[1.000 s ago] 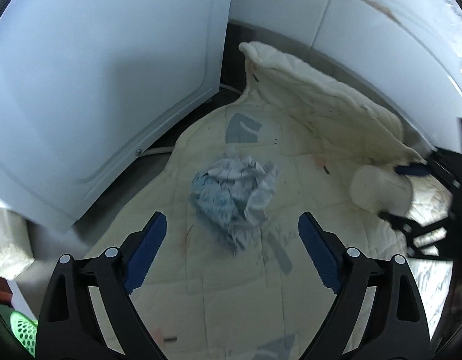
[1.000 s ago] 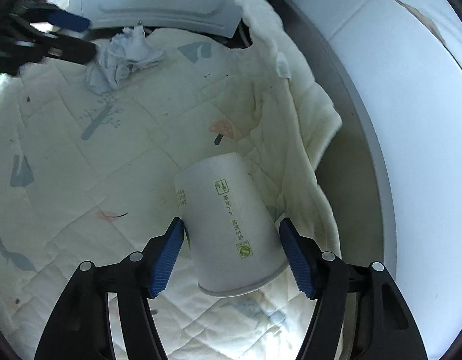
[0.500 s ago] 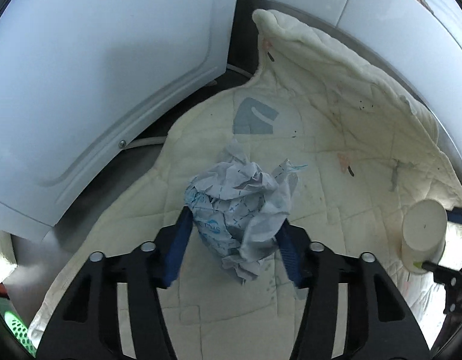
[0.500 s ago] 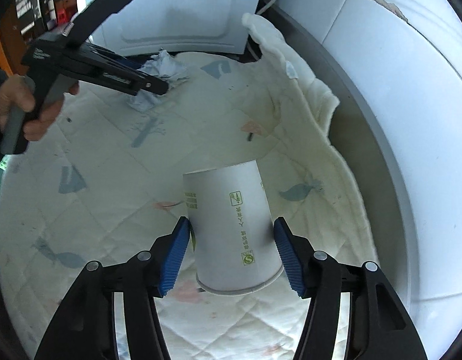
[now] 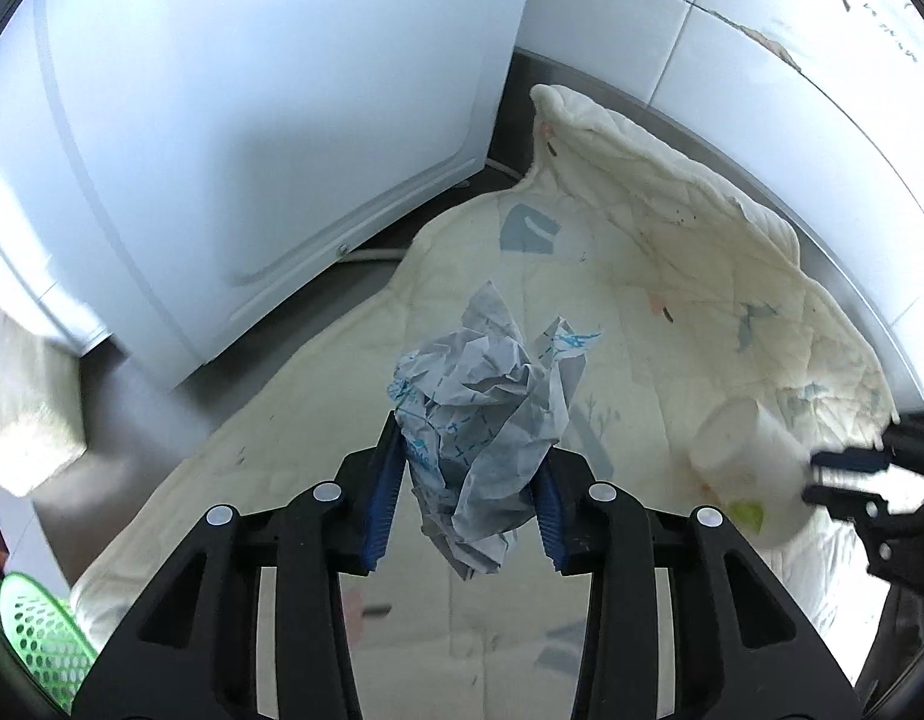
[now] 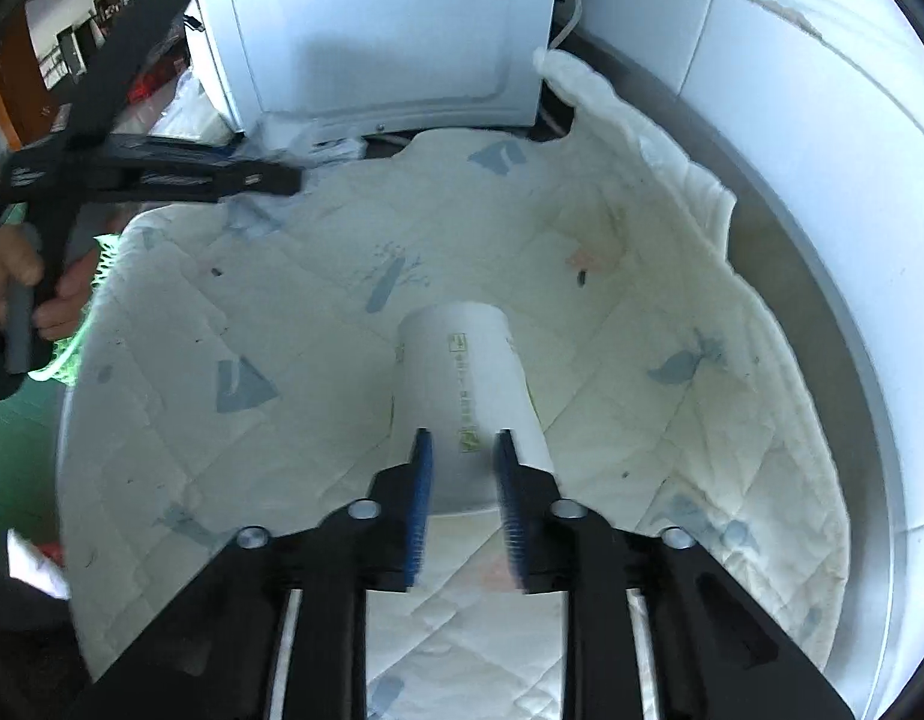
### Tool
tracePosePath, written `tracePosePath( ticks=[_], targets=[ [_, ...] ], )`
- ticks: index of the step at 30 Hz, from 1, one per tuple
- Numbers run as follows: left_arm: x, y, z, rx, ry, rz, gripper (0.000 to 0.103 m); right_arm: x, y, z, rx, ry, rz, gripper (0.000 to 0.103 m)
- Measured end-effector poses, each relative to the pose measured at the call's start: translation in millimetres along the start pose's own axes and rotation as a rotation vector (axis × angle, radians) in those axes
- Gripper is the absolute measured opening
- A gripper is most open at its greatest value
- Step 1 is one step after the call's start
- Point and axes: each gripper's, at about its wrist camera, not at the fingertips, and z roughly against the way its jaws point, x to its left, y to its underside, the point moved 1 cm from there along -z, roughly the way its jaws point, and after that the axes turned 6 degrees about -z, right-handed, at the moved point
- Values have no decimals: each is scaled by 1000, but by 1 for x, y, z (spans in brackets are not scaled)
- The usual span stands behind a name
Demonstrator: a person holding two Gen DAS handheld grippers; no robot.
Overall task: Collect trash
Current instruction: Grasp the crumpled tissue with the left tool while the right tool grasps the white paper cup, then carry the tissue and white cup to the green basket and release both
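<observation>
Tongs (image 5: 468, 468) around crumpled paper (image 5: 486, 420)

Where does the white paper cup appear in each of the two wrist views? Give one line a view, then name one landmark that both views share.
Left wrist view: the white paper cup is at the right edge, blurred, held in the right gripper above the quilted mat.
Right wrist view: the cup is at the centre, squeezed in the right gripper.
Shared landmark: the grey patch on the mat near the white appliance.
</observation>
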Motion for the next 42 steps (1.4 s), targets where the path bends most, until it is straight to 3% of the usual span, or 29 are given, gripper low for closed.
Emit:
tracePosePath(
  ticks=[1, 3, 9, 18, 28, 34, 37, 42],
  targets=[
    [3, 3, 4, -2, -3, 5, 39, 1, -2, -2, 6, -8, 2, 56],
    [8, 9, 11, -6, 1, 15, 39, 3, -6, -4, -2, 0, 13, 63],
    [19, 19, 21, -18, 1, 39, 39, 8, -20, -29, 62, 54, 79, 64],
    [33, 34, 42, -41, -10, 80, 39, -5, -34, -68, 228, 148, 118, 61],
    [60, 64, 93, -95, -40, 141, 39, -5, -31, -82, 241, 242, 139, 56],
    [88, 94, 130, -126, -80, 190, 39, 6, -33, -54, 156, 205, 87, 54],
    [105, 112, 152, -144, -98, 228, 38, 22, -36, -34, 102, 129, 40, 54],
    [128, 140, 184, -173, -140, 267, 38, 90, -39, -4, 16, -1, 77, 54]
  ],
)
